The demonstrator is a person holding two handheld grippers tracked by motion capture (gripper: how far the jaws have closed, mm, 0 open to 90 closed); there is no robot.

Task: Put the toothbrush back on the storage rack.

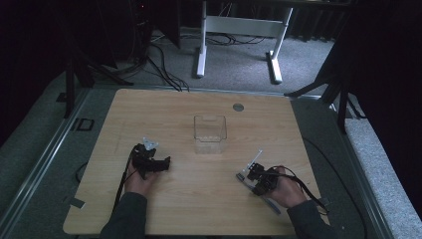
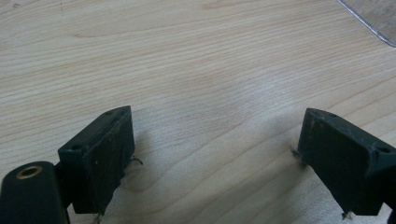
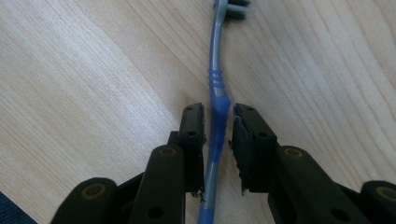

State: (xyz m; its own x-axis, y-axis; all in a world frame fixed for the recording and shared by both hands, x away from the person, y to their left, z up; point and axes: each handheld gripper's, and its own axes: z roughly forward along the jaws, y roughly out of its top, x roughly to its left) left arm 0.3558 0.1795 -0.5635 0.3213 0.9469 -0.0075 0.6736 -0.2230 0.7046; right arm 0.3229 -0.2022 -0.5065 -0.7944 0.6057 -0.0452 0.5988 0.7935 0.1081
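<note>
A blue and grey toothbrush (image 3: 215,60) lies flat on the wooden table (image 1: 199,199), its bristled head (image 1: 242,176) pointing away from the person. My right gripper (image 3: 218,110) has its jaws pressed close on both sides of the blue grip of the handle; in the high view this gripper (image 1: 255,175) sits at the table's front right, held by a hand. My left gripper (image 2: 217,114) stands wide open just above bare wood, nothing between its jaws; in the high view this gripper (image 1: 164,163) is at the front left.
A clear plastic box (image 1: 210,142) stands upright at the table's middle, beyond both grippers; its corner (image 2: 369,18) shows at the top right of the left gripper view. A round grey cap (image 1: 238,107) sits in the tabletop near the far edge.
</note>
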